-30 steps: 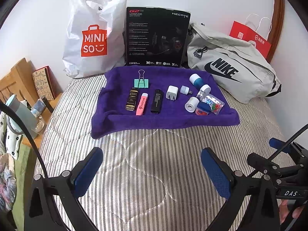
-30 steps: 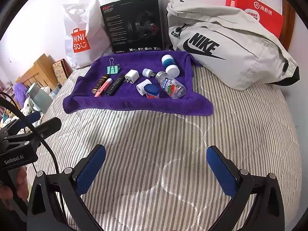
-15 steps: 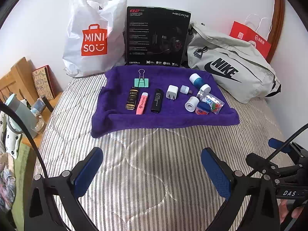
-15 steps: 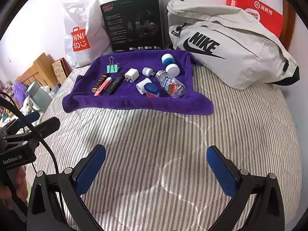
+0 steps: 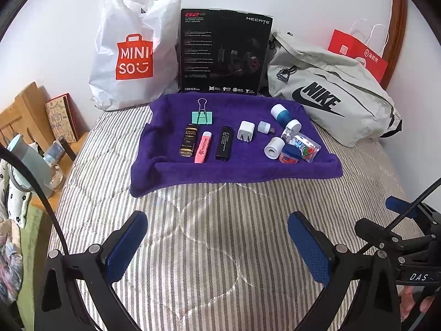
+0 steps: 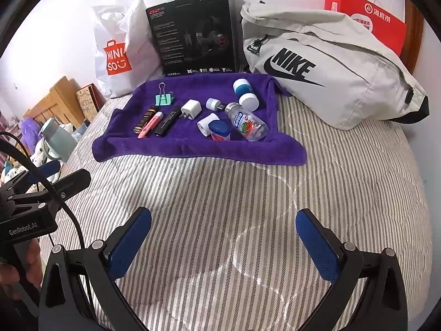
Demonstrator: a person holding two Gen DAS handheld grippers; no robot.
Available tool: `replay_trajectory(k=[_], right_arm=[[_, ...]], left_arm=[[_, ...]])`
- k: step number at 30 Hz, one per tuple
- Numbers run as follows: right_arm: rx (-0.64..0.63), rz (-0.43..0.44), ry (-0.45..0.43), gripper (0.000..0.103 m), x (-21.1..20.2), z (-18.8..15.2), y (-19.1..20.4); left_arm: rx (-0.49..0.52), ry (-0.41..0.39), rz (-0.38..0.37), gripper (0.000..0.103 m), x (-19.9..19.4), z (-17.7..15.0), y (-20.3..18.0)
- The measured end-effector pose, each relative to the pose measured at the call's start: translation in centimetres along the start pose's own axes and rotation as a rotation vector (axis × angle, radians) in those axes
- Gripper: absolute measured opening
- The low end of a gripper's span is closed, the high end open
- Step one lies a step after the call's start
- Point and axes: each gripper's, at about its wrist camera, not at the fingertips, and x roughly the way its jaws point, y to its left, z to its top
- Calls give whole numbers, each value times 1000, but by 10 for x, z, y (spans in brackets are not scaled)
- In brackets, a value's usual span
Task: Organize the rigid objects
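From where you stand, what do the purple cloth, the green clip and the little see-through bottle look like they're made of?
The purple cloth looks like soft terry or fleece: matte, fuzzy pile, with rumpled, rolled edges. The green clip seems to be painted sheet metal with shiny wire handles that catch the light. The see-through bottle is probably clear plastic: glossy, with a printed label and no cap on it.

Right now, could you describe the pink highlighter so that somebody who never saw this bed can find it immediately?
Look at the purple towel spread on the striped bed, in front of the black headset box. On its left half three stick-shaped items lie side by side below a green binder clip. The pink highlighter is the middle one, the only pink one, between a dark gold-labelled tube and a black stick.
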Motion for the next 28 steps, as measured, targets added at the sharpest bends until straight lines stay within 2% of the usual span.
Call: replay_trajectory(k=[25, 28], right_arm=[[-1, -3, -2, 103, -1, 1, -2], [-3, -2, -1, 103, 0, 0, -2]], left_arm=[[4, 8, 7, 103, 4, 0, 0], [10, -13, -17, 103, 3, -1, 1]])
